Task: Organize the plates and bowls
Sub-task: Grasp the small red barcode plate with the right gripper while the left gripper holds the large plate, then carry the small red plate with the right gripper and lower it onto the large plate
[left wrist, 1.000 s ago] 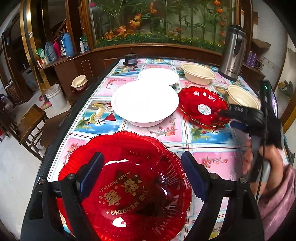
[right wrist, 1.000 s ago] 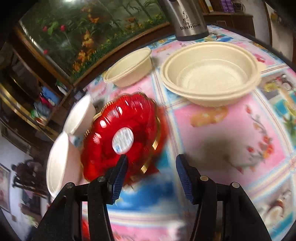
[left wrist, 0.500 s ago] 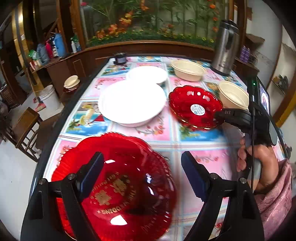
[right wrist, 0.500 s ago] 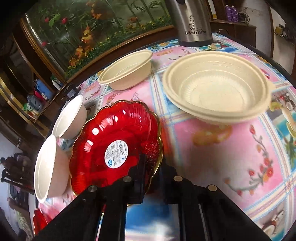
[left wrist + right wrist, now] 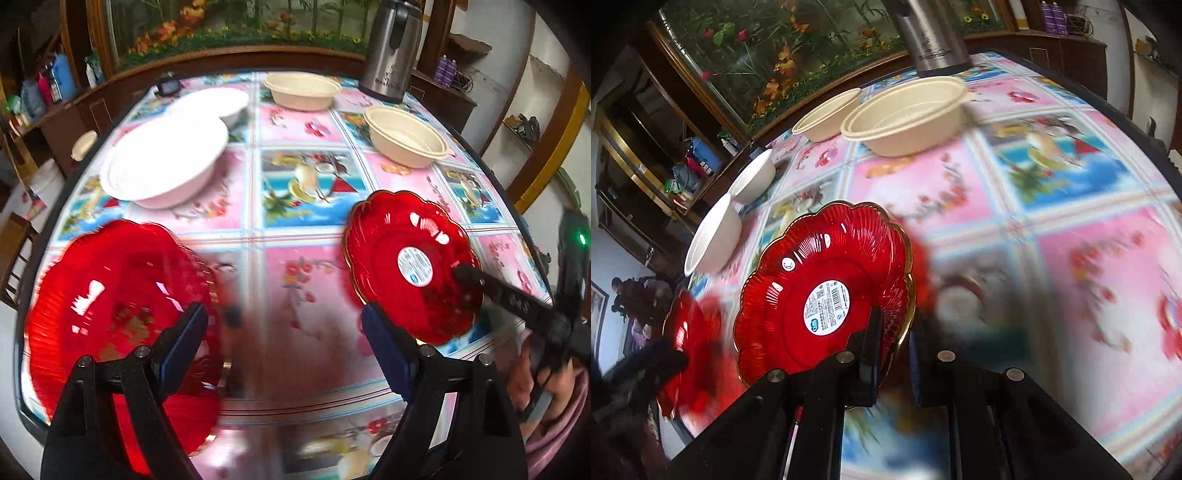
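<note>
A small red scalloped plate (image 5: 410, 266) with a white sticker hangs tilted over the table's near right. My right gripper (image 5: 894, 343) is shut on its gold rim, and the plate (image 5: 827, 299) fills the lower left of the right wrist view. A large red plate (image 5: 118, 302) with gold lettering lies at the near left corner. My left gripper (image 5: 284, 343) stands open above the tablecloth, its left finger (image 5: 184, 339) over that plate's right edge and nothing between the pads. In the right wrist view the large plate (image 5: 690, 339) shows blurred at the left.
Two white bowls (image 5: 166, 162) (image 5: 210, 103) sit at the far left. Two cream bowls (image 5: 303, 90) (image 5: 406, 136) sit at the far right, near a steel flask (image 5: 391, 51). The flowered tablecloth (image 5: 295, 184) covers the table. A hand and pink sleeve (image 5: 546, 406) are at the right edge.
My right gripper shut on the small red plate's rim and carried it toward the table's near side. My left gripper swung right, so the large plate now lies left of it.
</note>
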